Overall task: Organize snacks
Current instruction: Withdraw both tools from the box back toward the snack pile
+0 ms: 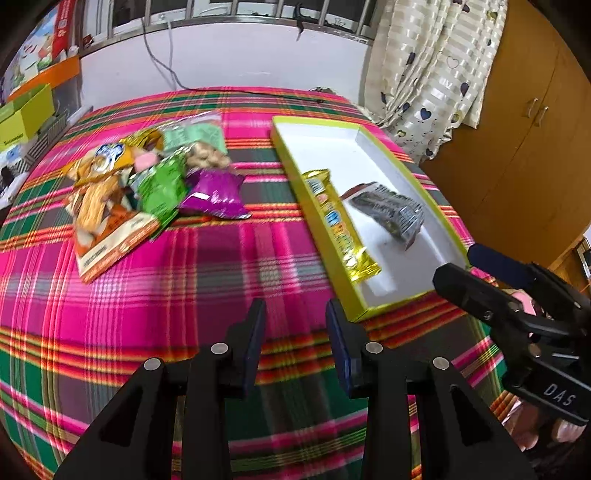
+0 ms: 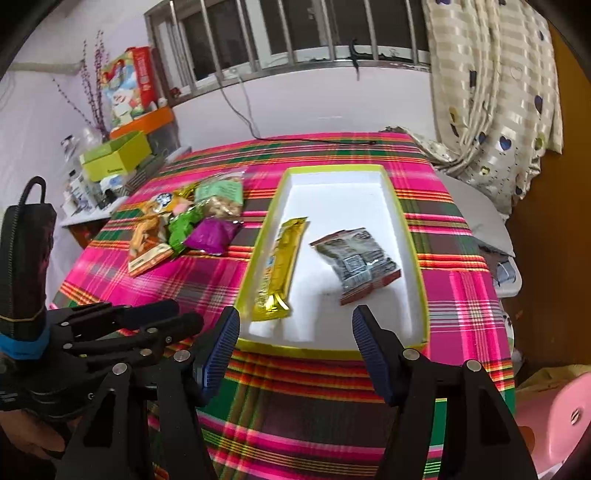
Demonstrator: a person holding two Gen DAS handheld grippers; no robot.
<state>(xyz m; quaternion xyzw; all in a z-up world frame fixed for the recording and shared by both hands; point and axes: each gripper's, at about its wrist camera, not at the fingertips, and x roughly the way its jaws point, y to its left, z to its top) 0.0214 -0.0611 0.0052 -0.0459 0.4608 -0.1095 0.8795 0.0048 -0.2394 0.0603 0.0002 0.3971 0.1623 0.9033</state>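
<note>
Currently the plaid table (image 1: 221, 277) carries the green-rimmed box (image 2: 413, 258) holding two packets; the loose snack pile (image 1: 147, 181) lies well apart. Both left gripper (image 1: 295, 314) and right gripper (image 2: 295, 325) gape, empty. Risk: overlapping slippery packets, a pinch may drag neighbours.

Heart-print curtain (image 1: 436, 74) right of barred window (image 2: 295, 33); wooden wardrobe (image 1: 524, 129) far right; cable (image 2: 236, 107) down wall.

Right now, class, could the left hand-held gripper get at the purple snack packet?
Probably yes. The left hand-held gripper is empty with bare plaid cloth ahead, and the purple snack packet lies at the pile's near edge, uncovered.
</note>
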